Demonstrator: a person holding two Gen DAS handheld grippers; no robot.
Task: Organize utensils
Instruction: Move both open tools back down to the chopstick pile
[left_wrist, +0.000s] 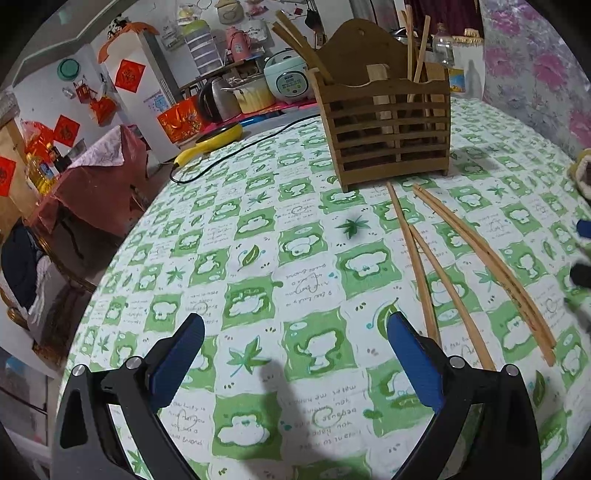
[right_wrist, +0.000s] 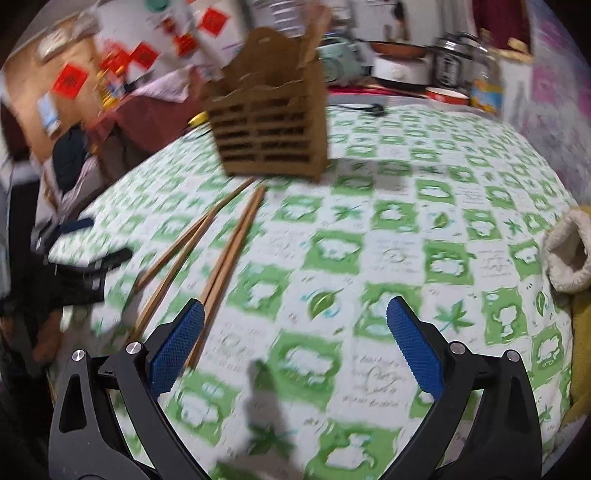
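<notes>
Item: four loose chopsticks (left_wrist: 454, 273), lying flat on the surface (left_wrist: 258, 258) just before the slatted wooden holder (left_wrist: 384, 125), long axes running from holder toward me. My right gripper (right_wrist: 295, 343), jaws spread and empty, sat nearest, its left finger (right_wrist: 177, 347) beside their near ends. My left gripper (left_wrist: 295, 354), likewise spread, had them to its right.

Wood on printed cloth
Matt wooden chopsticks (left_wrist: 443, 273) and slatted wooden holder (left_wrist: 384, 122); soft cloth tablecloth (left_wrist: 258, 258); textured blue pads (right_wrist: 177, 347).
</notes>
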